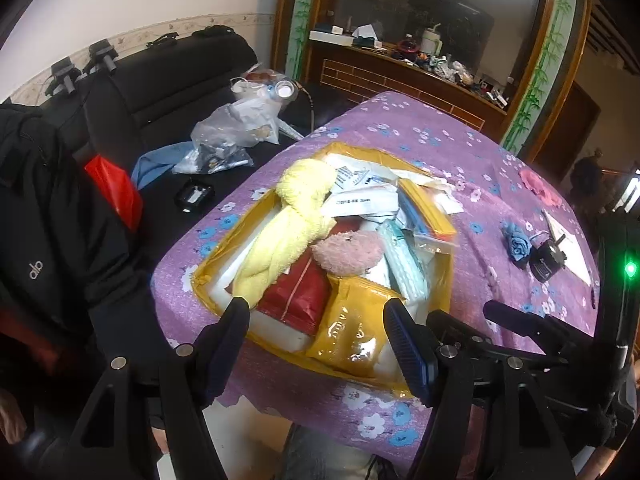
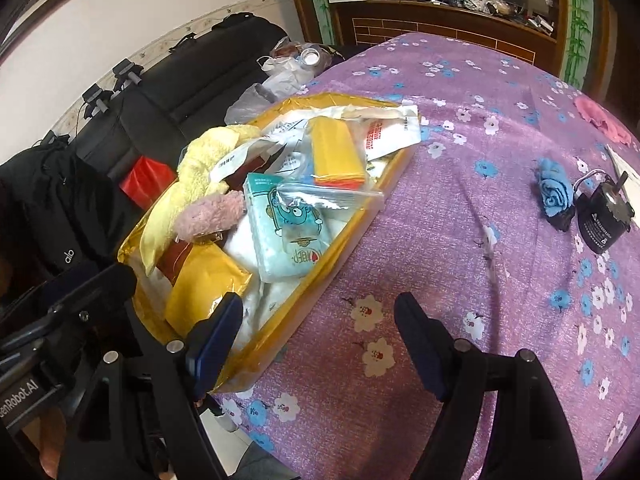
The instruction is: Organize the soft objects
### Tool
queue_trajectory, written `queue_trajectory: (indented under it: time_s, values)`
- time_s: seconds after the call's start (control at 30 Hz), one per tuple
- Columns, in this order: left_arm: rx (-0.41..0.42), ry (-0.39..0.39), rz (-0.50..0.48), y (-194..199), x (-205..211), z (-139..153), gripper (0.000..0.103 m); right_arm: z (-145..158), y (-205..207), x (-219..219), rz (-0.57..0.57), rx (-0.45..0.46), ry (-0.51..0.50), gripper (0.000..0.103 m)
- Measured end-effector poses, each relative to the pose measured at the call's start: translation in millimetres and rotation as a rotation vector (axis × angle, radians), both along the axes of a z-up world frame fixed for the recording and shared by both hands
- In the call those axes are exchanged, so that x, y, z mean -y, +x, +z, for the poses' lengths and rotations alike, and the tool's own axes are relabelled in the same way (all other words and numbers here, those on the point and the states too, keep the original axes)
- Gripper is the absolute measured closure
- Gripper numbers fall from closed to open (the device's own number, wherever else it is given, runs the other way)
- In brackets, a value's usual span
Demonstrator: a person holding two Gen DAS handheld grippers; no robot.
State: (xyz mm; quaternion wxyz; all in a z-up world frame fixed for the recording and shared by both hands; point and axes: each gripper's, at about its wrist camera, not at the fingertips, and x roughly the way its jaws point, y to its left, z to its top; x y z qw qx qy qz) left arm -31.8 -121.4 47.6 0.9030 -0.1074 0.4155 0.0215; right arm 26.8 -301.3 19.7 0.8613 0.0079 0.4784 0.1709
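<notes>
Both tools [image 1: 316, 312] [image 2: 316, 312] spread, empty — yellow towel [image 1: 288, 224] fluffy, crumpled in tray [image 1: 208, 276].

Both claws, left claw [image 1: 316, 344] and right claw [image 2: 318, 340], are black, silver-screwed, with ribbed blue pads [image 1: 408, 350].

Sofa [image 1: 172, 80]: black, left of the worktop, along the white wall.
Jacket [image 1: 48, 216]: black, draped at the sofa's near end, small logo on it.
Red bag [image 1: 116, 190]: tucked just beside the jacket.
Plastic bags [image 1: 232, 128]: clear and white, heaped on the sofa seat.
Black tray [image 1: 195, 196]: small, on the seat near the bags.
Cabinet [image 2: 440, 20]: dark wood behind the worktop, shelf crowded with clutter.
Motor [image 2: 604, 216]: black cylinder on the cloth [image 2: 460, 128], touching a blue rag [image 2: 552, 188].
Paper [image 1: 572, 244]: white sheet beside the motor.
</notes>
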Motion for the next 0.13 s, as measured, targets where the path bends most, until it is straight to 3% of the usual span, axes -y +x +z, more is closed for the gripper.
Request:
queue_trajectory:
  time_s: [0.13]
  values:
    - [0.027, -0.032, 0.012, 0.4, -2.8, 1.8, 0.030, 2.8, 0.3, 1.1, -0.002, 0.005, 0.000, 0.025]
